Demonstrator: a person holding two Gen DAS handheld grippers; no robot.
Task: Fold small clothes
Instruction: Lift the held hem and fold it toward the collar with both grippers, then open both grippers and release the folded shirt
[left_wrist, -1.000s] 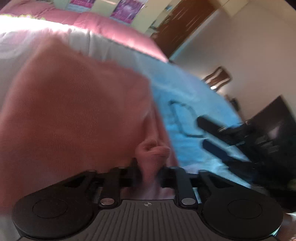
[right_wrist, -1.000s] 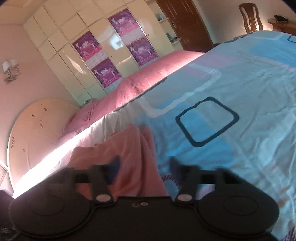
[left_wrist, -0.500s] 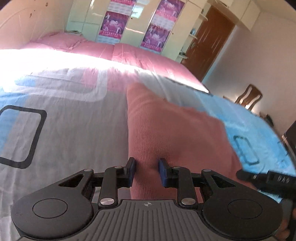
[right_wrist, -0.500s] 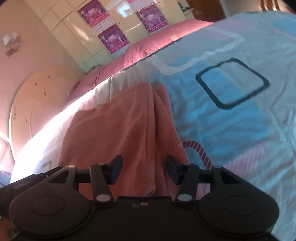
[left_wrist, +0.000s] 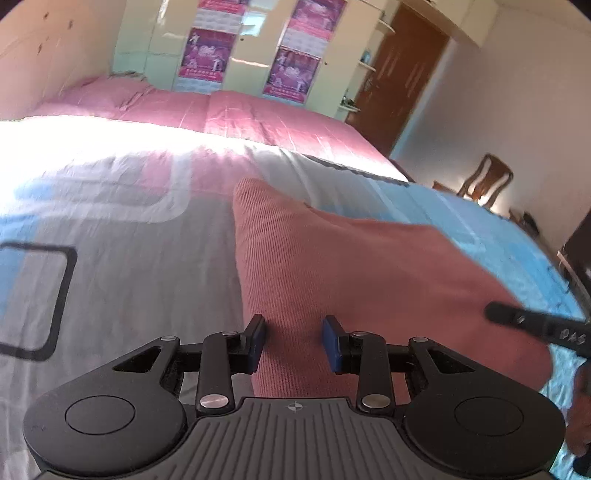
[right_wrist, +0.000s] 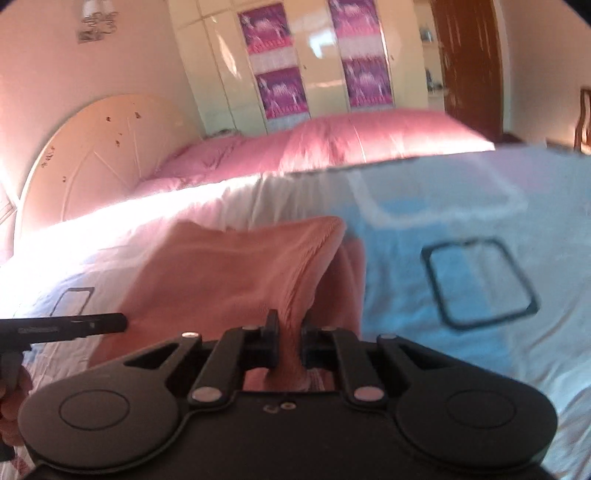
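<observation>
A salmon-pink ribbed garment (left_wrist: 351, 266) lies on the patterned bedspread (left_wrist: 122, 280). My left gripper (left_wrist: 293, 332) sits low over its near left edge. Its jaws are opening, and the cloth passes between the blue pads (left_wrist: 256, 339) without being pressed. In the right wrist view the same garment (right_wrist: 229, 273) rises into a ridge toward my right gripper (right_wrist: 290, 332), whose jaws are closing and pinch a fold of it. One of the right gripper's fingers (left_wrist: 532, 323) shows at the garment's right side in the left view, and one of the left gripper's fingers (right_wrist: 74, 323) shows at the left in the right view.
A blue, white and pink bedspread (right_wrist: 480, 280) covers the bed, with a pink duvet (left_wrist: 221, 110) across the far end. A cream headboard (right_wrist: 92, 158), a wardrobe with purple posters (right_wrist: 280, 74), a brown door (left_wrist: 402, 74) and a wooden chair (left_wrist: 487, 181) stand beyond. A hand (right_wrist: 11, 406) shows at the left.
The garment, bunched in the left jaws a second ago, now lies spread on the bed with those jaws wider apart. The right jaws have closed onto a fold and lifted it.
</observation>
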